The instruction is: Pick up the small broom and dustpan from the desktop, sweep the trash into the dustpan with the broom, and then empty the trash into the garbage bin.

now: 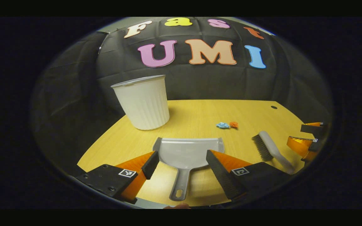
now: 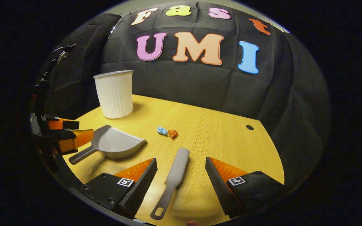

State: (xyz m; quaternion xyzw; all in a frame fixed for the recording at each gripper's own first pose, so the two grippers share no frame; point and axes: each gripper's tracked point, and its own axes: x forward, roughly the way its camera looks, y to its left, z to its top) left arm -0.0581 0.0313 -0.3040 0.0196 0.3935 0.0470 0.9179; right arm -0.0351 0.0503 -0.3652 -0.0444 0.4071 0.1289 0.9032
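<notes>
A grey dustpan (image 1: 185, 150) lies flat on the wooden desk (image 1: 200, 113), its handle pointing toward me. My left gripper (image 1: 182, 155) is open, one finger on each side of the pan's rear and handle, not touching it. The grey broom (image 2: 176, 171) lies on the desk with its handle toward me, and my right gripper (image 2: 181, 160) is open around it. Two bits of crumpled trash, one blue (image 2: 161, 130) and one orange (image 2: 172, 133), lie side by side beyond both tools. In the right gripper view the dustpan (image 2: 115, 144) lies at the left, with the left gripper (image 2: 85, 129) by its handle.
A white ribbed garbage bin (image 1: 143, 102) stands upright at the desk's far left corner. The broom (image 1: 270, 150) lies to the right of the dustpan, with the right gripper (image 1: 297, 135) beside it. A small dark hole (image 2: 249, 127) marks the desk's far right.
</notes>
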